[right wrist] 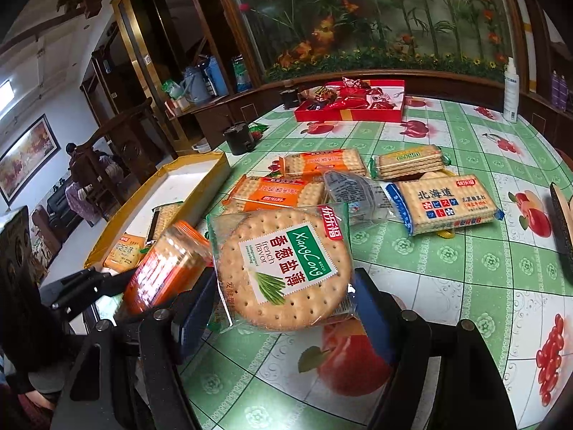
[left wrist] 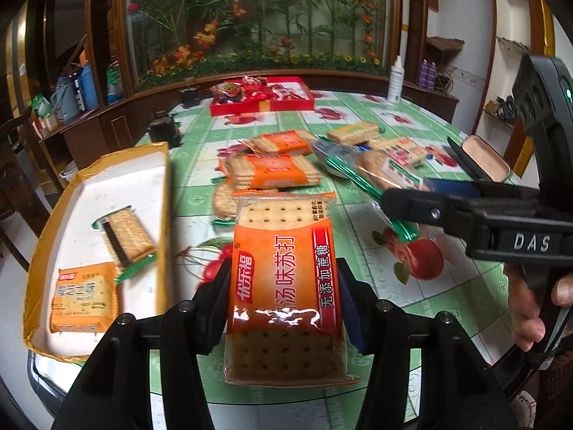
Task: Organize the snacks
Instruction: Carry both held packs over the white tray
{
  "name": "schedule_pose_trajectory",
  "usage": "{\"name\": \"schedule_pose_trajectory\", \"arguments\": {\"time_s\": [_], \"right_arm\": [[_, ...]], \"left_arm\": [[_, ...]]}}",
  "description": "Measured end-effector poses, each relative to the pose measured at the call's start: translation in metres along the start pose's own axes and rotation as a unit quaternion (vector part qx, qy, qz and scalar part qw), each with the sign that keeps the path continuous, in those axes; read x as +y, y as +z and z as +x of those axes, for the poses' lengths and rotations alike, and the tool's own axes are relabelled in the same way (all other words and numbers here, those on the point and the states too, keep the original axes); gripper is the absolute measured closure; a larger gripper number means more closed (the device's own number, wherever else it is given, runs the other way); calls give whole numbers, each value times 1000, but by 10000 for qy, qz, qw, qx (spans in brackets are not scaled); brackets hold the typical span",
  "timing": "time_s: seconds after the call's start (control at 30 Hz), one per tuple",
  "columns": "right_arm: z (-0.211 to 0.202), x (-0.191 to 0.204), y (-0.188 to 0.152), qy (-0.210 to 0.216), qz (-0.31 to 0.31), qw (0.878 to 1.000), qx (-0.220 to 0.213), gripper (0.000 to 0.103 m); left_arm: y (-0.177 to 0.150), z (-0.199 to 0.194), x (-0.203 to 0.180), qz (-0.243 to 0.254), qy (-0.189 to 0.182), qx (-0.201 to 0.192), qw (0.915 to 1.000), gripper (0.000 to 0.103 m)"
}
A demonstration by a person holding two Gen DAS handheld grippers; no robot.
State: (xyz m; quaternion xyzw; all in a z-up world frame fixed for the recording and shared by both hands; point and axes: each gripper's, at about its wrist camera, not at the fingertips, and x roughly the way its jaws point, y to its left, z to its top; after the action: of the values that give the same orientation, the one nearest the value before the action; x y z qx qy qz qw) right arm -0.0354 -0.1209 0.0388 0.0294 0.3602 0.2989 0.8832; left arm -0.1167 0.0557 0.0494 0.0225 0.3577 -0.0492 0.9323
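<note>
My left gripper (left wrist: 283, 276) is shut on an orange soda-cracker packet (left wrist: 284, 251), held upright above the table just right of a yellow box (left wrist: 163, 193). Inside the box's white interior lie a green-edged cracker packet (left wrist: 127, 238) and an orange packet (left wrist: 84, 295). My right gripper (right wrist: 283, 294) is shut on a clear packet of round crackers with a green label (right wrist: 283, 261), lifted off the tablecloth. In the right wrist view the orange packet (right wrist: 168, 265) shows at the left beside it. A loose pile of orange packets (left wrist: 274, 170) lies mid-table.
The round table (right wrist: 447, 272) wears a green fruit-print cloth. A red box of sweets (right wrist: 351, 111) and a white spray bottle (right wrist: 510, 89) stand at the back. A blue-edged cracker packet (right wrist: 447, 204) and a green one (right wrist: 408, 161) lie to the right. A small black pot (right wrist: 238, 138) sits at the left edge.
</note>
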Motion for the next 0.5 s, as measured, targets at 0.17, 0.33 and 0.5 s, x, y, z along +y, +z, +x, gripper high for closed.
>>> {"name": "schedule_pose_trajectory", "arguments": {"time_s": [0.17, 0.33, 0.5], "right_arm": [[6, 10, 5, 40, -62, 10000, 65, 24], [13, 25, 12, 108, -191, 9997, 112, 24], [24, 44, 23, 217, -328, 9991, 159, 24]], "left_arm": [[5, -8, 19, -197, 94, -113, 9997, 50], [9, -18, 46, -456, 248, -237, 9984, 50], [10, -23, 77, -735, 439, -313, 9958, 50]]}}
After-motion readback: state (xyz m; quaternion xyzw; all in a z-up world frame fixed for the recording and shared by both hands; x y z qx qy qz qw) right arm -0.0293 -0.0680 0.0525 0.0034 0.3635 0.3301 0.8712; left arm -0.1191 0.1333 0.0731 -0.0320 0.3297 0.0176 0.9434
